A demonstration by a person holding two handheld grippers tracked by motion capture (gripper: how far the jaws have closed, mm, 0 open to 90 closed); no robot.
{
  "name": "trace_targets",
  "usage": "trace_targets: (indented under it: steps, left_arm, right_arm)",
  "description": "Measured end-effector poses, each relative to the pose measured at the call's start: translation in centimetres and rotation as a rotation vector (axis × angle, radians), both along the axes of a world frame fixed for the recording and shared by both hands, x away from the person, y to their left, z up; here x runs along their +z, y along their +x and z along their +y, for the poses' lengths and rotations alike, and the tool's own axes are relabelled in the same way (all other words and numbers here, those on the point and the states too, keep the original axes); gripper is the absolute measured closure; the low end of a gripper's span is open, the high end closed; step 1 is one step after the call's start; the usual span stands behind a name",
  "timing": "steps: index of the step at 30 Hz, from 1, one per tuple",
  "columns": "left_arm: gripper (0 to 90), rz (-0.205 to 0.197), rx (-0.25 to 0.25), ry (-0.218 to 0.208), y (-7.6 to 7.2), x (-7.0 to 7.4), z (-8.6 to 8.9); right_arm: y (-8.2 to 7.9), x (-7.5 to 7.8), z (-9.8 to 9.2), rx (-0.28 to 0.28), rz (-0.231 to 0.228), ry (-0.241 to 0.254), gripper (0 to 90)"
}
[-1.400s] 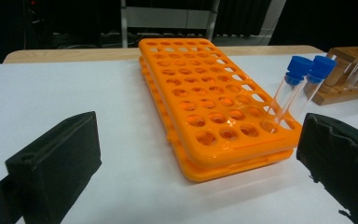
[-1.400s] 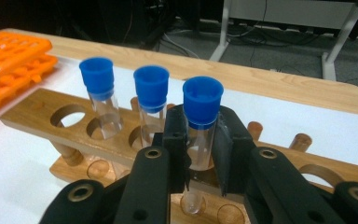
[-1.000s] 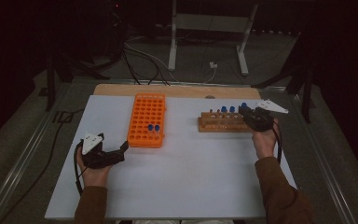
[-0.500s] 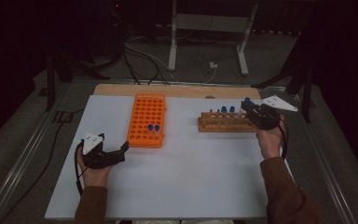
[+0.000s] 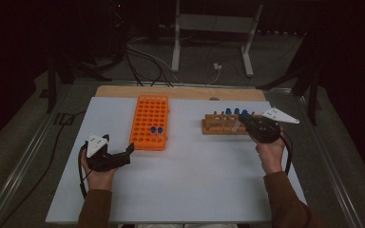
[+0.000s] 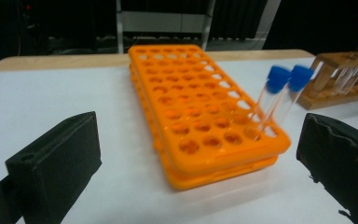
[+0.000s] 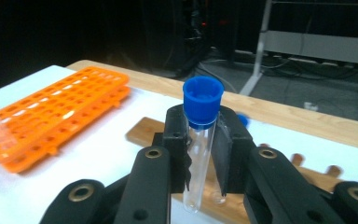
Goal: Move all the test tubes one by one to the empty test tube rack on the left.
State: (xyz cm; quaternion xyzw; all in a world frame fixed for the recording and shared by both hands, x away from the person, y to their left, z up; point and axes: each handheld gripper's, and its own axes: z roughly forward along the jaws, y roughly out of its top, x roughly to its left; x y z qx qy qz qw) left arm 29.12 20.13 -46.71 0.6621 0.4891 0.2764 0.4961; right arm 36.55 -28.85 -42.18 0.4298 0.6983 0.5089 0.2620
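The left gripper (image 5: 129,151) is seen resting on the white table (image 5: 195,185) just short of the orange tube rack (image 5: 149,121), its jaws spread wide with nothing between them. Two blue-capped tubes (image 6: 282,95) are noted standing side by side in the near right corner of that rack, leaning slightly. A bare stretch of table lies between the two racks, so no obstruction to a carry is recorded. The wooden rack (image 5: 223,124) is observed at the right, with blue-capped tubes upright in it. The right gripper (image 7: 204,154) is clamped on a clear blue-capped test tube (image 7: 199,154), held upright above the wooden rack. In judgement, the tube should be kept vertical, carried clear of its neighbours, and lowered squarely into a free hole beside the two seated tubes without knocking them
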Motion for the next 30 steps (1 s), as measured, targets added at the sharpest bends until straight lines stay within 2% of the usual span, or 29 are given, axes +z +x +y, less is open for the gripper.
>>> trace_targets:
  steps: [5,8,12,17,21,24,30]
  left_arm:
    - [0.7,-0.025,-0.035,0.021,0.1,1.2,-1.4]
    - [0.7,-0.037,-0.063,0.029,0.2,1.8,-2.4]
    - [0.7,-0.054,-0.095,0.038,0.5,2.6,-3.8]
    - [0.7,-0.072,-0.156,0.057,0.9,3.4,-6.3]
    - [1.3,-0.087,-0.206,0.053,1.3,4.1,-8.5]
    - [1.4,-0.088,-0.244,0.051,1.7,4.2,-10.3]
    - [4.4,-0.055,-0.320,0.061,2.5,3.7,-14.0]
  right_arm:
    - [-0.8,-0.2,1.0,0.040,0.003,0.021,76.4]
    - [-1.0,-0.4,1.7,0.060,0.012,0.003,76.4]
    - [-1.2,-0.7,2.2,0.075,0.028,0.007,76.4]
    - [-1.5,-0.9,2.8,0.097,0.037,0.005,76.4]
    - [-1.7,-1.0,3.2,0.111,0.048,0.007,76.4]
    - [-1.8,-1.1,3.6,0.121,0.056,0.004,76.4]
    - [-2.1,-1.0,4.5,0.146,0.063,0.012,76.4]
